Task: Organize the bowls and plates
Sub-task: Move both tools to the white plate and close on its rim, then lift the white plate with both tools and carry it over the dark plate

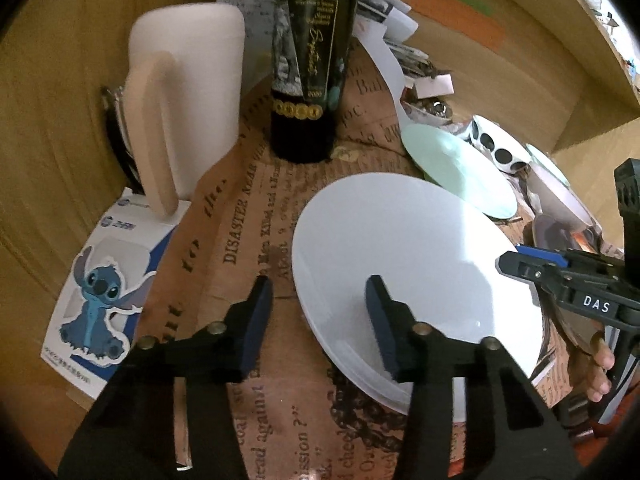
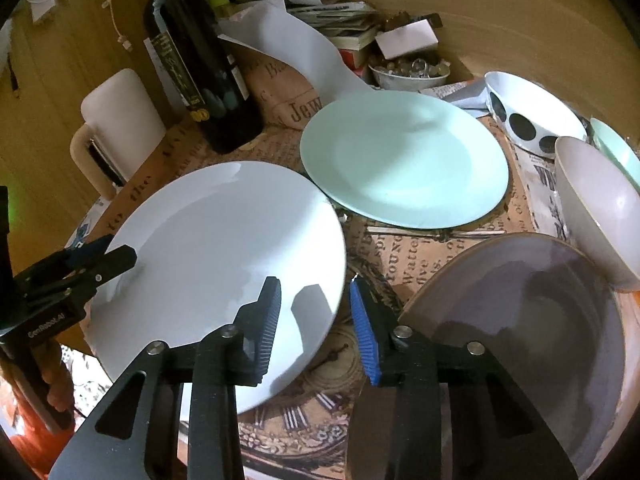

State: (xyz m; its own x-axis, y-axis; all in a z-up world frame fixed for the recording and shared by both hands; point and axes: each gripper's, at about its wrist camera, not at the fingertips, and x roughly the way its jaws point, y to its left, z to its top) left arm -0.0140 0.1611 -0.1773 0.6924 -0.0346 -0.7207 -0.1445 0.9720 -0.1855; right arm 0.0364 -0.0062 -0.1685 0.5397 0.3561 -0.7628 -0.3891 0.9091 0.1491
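Two open grippers, left gripper (image 1: 318, 312) and right gripper (image 2: 316, 312), are straddling opposite rims of the white plate (image 2: 224, 252) lying beside the mint plate (image 2: 404, 160), apparently readying to stack it.

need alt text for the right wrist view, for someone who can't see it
An open right gripper straddles the near rim of a white plate on a newspaper-print table cover, while the left gripper reaches the plate's far-left edge. Around it sit a mint plate, a grey plate, a spotted bowl, a plain bowl and a dark bottle.
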